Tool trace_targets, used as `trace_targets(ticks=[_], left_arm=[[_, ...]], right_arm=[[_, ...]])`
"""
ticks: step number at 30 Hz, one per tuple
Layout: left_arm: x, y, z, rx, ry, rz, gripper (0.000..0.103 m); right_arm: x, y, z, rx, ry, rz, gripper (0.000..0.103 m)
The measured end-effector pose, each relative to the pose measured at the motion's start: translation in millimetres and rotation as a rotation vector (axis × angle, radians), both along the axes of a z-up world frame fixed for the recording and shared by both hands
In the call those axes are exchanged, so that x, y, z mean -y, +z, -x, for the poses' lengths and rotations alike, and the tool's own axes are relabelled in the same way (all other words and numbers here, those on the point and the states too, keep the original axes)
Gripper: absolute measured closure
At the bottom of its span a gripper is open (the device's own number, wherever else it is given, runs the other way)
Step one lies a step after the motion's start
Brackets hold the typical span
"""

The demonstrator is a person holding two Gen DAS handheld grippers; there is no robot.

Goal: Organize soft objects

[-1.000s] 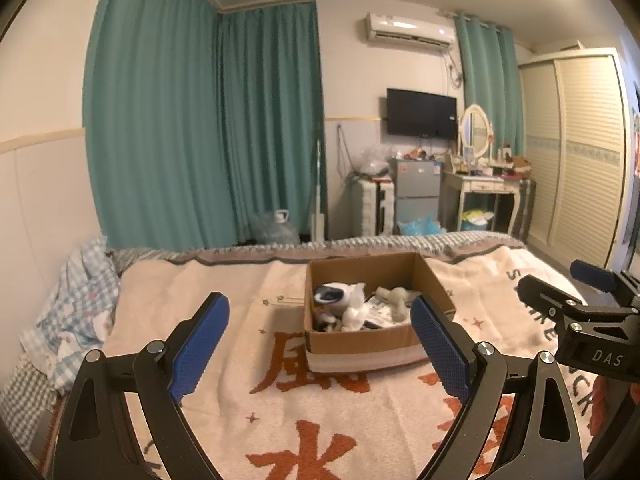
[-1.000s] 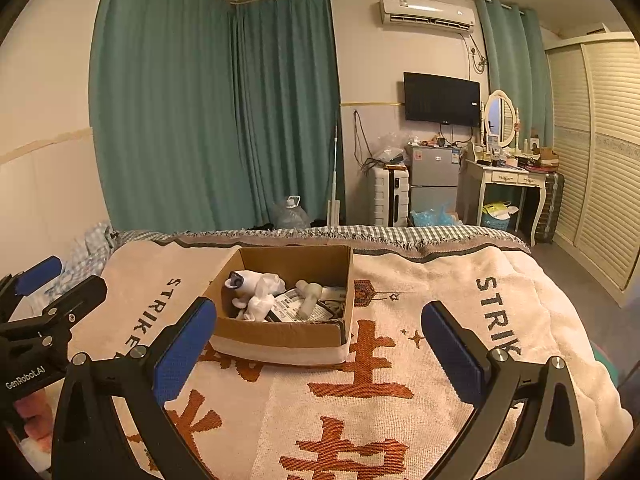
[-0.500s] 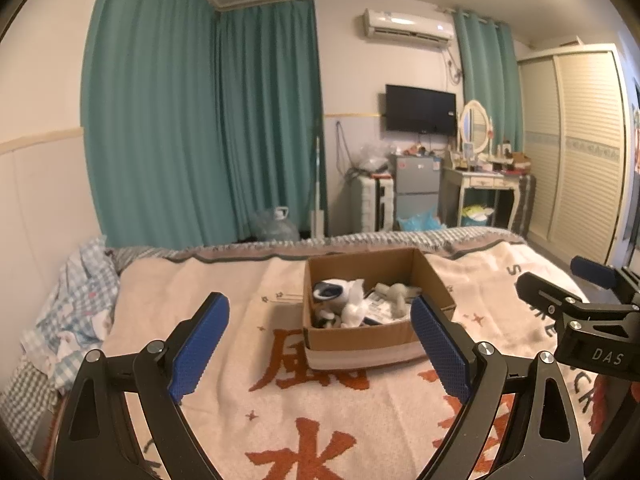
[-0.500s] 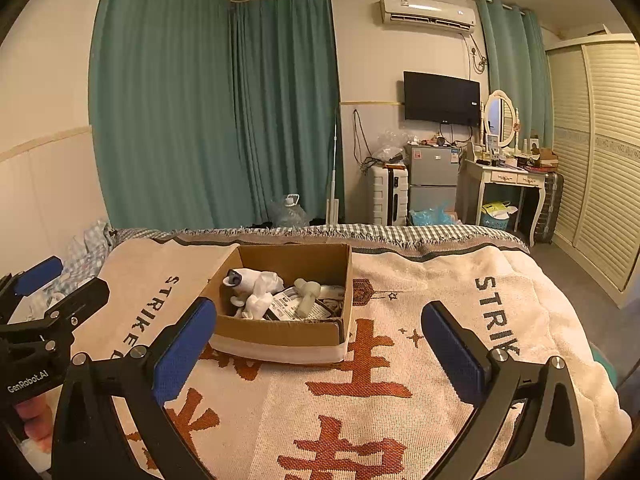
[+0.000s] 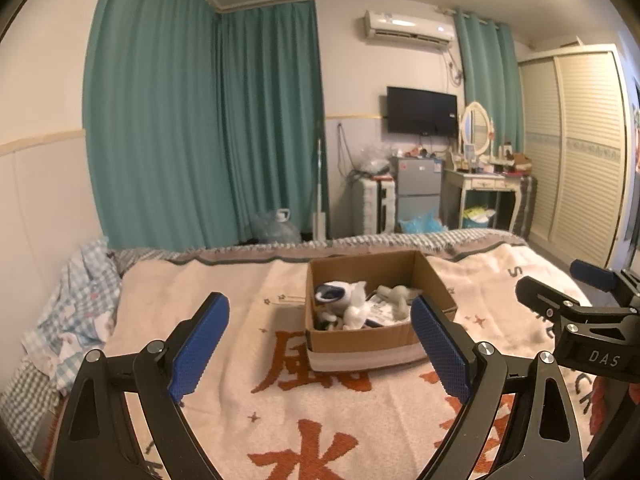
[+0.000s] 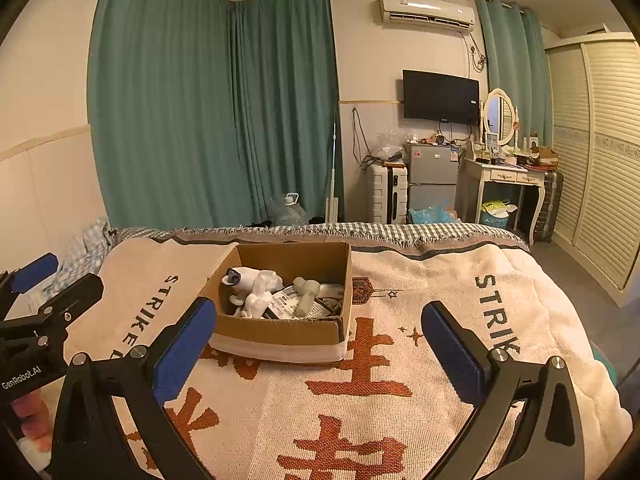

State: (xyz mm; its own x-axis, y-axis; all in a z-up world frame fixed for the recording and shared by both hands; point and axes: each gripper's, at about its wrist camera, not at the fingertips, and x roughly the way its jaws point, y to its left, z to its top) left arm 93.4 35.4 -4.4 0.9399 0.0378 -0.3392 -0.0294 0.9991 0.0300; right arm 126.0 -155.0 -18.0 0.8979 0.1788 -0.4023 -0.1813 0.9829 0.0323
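An open cardboard box (image 5: 360, 344) stands on the bed's cream blanket; it also shows in the right wrist view (image 6: 280, 330). Inside lie a white and navy plush toy (image 5: 334, 293), a white soft toy (image 6: 260, 298), a grey bone-shaped toy (image 6: 306, 298) and printed packets. My left gripper (image 5: 320, 354) is open and empty, held above the blanket in front of the box. My right gripper (image 6: 320, 350) is open and empty, just in front of the box and to its right. Each gripper shows at the edge of the other's view.
The cream blanket (image 6: 380, 400) with orange characters covers the bed. Checked bedding (image 5: 76, 308) is bunched at the left edge. Beyond the bed's foot stand teal curtains, a water jug (image 6: 290, 210), a suitcase, a small fridge (image 6: 432, 178), a vanity desk and a wardrobe.
Both views have shifted slightly, with the box a little lower and nearer in frame. Both grippers stay open and empty.
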Motion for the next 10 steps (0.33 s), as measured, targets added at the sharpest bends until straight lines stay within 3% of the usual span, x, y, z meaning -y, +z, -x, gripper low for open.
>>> trace_targets(ticks=[10], left_arm=[[-2.9,1.0,-0.6,0.009,0.004,-0.005,0.009]], right_arm=[[1.4,-1.2,-0.2,-0.001,-0.005,-0.001,0.0]])
